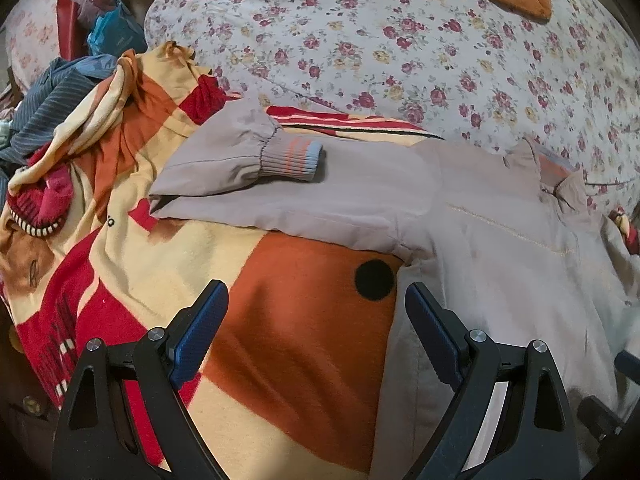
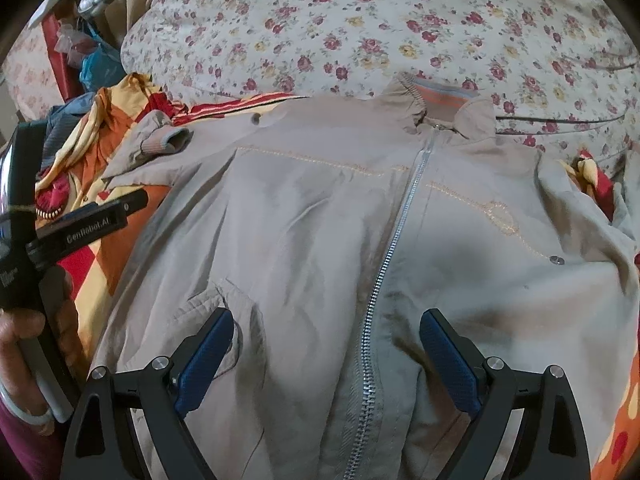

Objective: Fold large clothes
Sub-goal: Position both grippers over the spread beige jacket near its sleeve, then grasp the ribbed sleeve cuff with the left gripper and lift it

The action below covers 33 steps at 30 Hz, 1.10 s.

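A beige zip-up jacket (image 2: 320, 216) lies front up on a bed, zipper (image 2: 404, 208) closed, collar (image 2: 440, 108) away from me. Its left sleeve (image 1: 256, 168) is bent back on itself, the ribbed cuff (image 1: 296, 158) resting on the sleeve. The jacket body also shows in the left wrist view (image 1: 500, 260). My left gripper (image 1: 316, 300) is open and empty, above the blanket just left of the jacket's side. My right gripper (image 2: 326, 328) is open and empty, above the jacket's lower front, straddling the zipper. The left gripper also shows in the right wrist view (image 2: 96, 216).
An orange, red and cream blanket (image 1: 280, 340) lies under the jacket. A floral quilt (image 1: 400, 48) bulges behind it. A pile of clothes (image 1: 52, 112) and bags (image 1: 108, 32) sits at the far left. A hand (image 2: 28, 344) holds the left gripper.
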### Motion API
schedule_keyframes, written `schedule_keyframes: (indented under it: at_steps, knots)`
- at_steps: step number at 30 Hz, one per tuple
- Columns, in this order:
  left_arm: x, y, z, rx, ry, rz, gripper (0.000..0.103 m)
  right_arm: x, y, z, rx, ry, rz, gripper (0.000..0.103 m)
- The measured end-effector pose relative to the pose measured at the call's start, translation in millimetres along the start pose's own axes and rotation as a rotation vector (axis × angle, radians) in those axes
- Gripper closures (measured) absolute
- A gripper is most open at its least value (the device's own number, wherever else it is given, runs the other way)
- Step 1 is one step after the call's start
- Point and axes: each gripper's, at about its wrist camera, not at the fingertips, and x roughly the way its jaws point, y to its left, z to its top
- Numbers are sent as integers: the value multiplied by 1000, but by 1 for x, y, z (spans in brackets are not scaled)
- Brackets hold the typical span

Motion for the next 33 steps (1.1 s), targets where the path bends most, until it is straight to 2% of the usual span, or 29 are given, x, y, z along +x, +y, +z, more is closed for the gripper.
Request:
schedule_keyframes:
  at_steps: [16, 20, 23, 33]
  knots:
    - [4, 5, 3, -16, 11, 9, 13, 4, -2, 1, 10, 16, 18, 9]
    - [10, 12, 23, -50, 36, 19, 13, 6, -5, -1, 6, 35, 22, 9]
    - [14, 21, 45, -79, 23, 30, 13, 3, -9, 0, 6, 35, 39, 9]
    - [76, 38, 104, -83, 39, 189, 13, 2, -26, -2, 45, 41, 71, 9]
